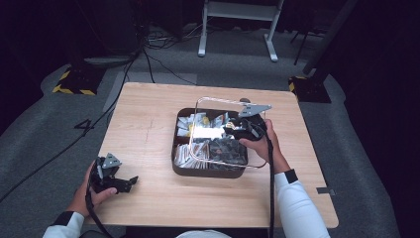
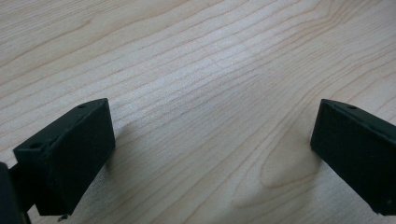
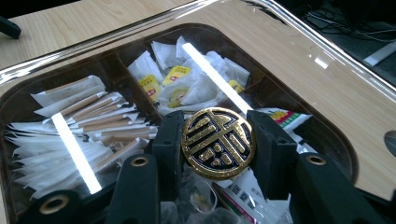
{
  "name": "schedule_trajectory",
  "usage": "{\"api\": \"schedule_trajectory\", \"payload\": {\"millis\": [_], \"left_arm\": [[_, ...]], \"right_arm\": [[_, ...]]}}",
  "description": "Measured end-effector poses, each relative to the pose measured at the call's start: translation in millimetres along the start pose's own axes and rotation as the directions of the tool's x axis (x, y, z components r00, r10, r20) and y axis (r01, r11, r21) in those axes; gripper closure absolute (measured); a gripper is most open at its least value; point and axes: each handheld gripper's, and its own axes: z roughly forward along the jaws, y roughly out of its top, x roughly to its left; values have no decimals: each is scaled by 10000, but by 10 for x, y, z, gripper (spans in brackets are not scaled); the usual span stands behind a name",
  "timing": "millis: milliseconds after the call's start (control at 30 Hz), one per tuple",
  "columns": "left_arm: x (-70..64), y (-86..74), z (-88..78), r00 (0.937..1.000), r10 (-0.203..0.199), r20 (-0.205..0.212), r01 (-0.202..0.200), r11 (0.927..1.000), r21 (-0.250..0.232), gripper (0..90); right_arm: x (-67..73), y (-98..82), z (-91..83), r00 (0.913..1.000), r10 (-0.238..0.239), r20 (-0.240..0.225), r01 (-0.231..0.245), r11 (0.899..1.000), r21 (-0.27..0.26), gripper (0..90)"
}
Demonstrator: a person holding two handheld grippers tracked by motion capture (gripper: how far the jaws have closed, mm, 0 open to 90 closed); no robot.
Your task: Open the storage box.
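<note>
A dark compartment box (image 1: 174,151) stands mid-table, holding paper stick packets (image 3: 88,105) and white sachets with yellow labels (image 3: 187,79). A clear lid (image 1: 213,105) hovers over the box, shifted toward its far right, and its surface reflects ceiling lights. My right gripper (image 1: 236,130) is shut on the lid's round gold-and-black knob (image 3: 218,142), one jaw on each side. The box's dark rim (image 3: 334,140) is seen through the lid (image 3: 299,70). My left gripper (image 1: 130,182) rests low at the table's near left corner, open, with bare wood between its fingers (image 2: 70,154).
The wooden table (image 1: 143,114) has bare room on the left and along the front of the box. On the floor beyond lie cables (image 1: 148,59), two stand bases with yellow-black stripes (image 1: 74,82) and white desk legs (image 1: 202,29).
</note>
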Motion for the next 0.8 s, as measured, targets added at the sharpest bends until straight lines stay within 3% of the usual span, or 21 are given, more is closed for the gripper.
{"api": "schedule_trajectory", "payload": {"millis": [800], "left_arm": [[0, 0, 1, 10000, -8, 5, 8, 10000, -12, 0]], "right_arm": [[-258, -274, -356, 9975, 363, 608, -364, 9993, 17, 591]]}}
